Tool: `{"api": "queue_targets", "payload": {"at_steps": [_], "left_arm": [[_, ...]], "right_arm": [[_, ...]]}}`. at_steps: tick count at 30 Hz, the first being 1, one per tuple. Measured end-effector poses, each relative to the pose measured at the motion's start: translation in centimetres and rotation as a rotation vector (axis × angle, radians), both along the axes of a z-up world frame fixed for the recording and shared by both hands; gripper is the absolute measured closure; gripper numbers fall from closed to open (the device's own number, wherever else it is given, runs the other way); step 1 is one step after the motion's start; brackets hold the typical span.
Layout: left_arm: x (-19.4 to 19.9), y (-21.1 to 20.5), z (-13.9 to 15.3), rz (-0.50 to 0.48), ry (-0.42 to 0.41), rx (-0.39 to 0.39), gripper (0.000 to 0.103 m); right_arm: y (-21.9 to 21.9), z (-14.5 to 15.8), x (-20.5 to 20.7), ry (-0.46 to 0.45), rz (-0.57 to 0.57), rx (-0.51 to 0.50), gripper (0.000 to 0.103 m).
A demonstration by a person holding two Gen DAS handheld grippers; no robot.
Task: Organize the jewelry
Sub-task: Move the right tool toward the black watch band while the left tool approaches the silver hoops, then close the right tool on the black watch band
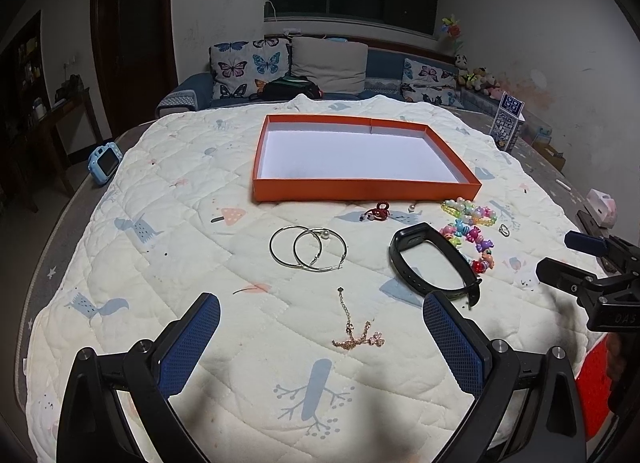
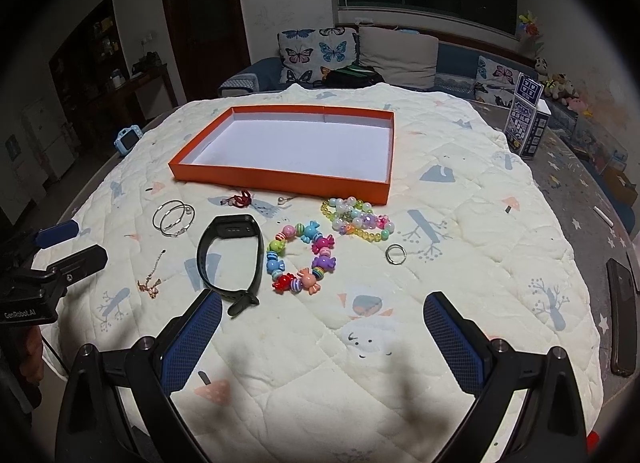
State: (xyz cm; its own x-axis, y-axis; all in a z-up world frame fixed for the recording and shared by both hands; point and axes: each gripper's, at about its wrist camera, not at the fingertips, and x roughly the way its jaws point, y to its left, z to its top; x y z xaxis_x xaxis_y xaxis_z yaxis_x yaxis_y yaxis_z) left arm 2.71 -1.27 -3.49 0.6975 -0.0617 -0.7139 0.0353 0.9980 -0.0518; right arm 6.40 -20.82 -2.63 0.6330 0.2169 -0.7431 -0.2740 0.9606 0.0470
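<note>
Hovering above the quilted blanket (image 1: 168,191), the left gripper (image 1: 320,327) has its blue-padded fingers spread wide with nothing between them; just beyond its tips lies a rose-gold chain bracelet (image 1: 354,327), crumpled at its near end; the right gripper (image 2: 322,323) is likewise released and grasps nothing, its fingers splayed over bare quilt

An orange tray (image 1: 360,185) with a white floor sits further back on the blanket, and no jewelry is in it; all the pieces lie in front of its near wall; two silver hoop earrings (image 1: 308,249) overlap one another left of centre; a black fitness band (image 2: 232,259) rests on its edge, its strap tail close to the right gripper's left finger; just beside the band is a candy-bead bracelet (image 2: 302,257) in bright colours, and behind that a pastel bead bracelet (image 2: 356,219) close to the tray's corner; a small silver ring (image 2: 395,254) lies apart to the right; a red hair tie (image 2: 242,199) and a pearl stud (image 2: 282,201) sit near the tray's front wall; a blue toy camera (image 1: 103,161) rests off the blanket's left edge
</note>
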Motion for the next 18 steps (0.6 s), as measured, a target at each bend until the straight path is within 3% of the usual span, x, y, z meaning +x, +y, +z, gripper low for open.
{"api": "queue_targets", "payload": {"at_steps": [18], "left_arm": [[2.0,2.8,-0.5,0.059,0.029,-0.002,0.0]], "right_arm": [[4.0,-0.6,2.1,0.034,0.153,0.005,0.007]]}}
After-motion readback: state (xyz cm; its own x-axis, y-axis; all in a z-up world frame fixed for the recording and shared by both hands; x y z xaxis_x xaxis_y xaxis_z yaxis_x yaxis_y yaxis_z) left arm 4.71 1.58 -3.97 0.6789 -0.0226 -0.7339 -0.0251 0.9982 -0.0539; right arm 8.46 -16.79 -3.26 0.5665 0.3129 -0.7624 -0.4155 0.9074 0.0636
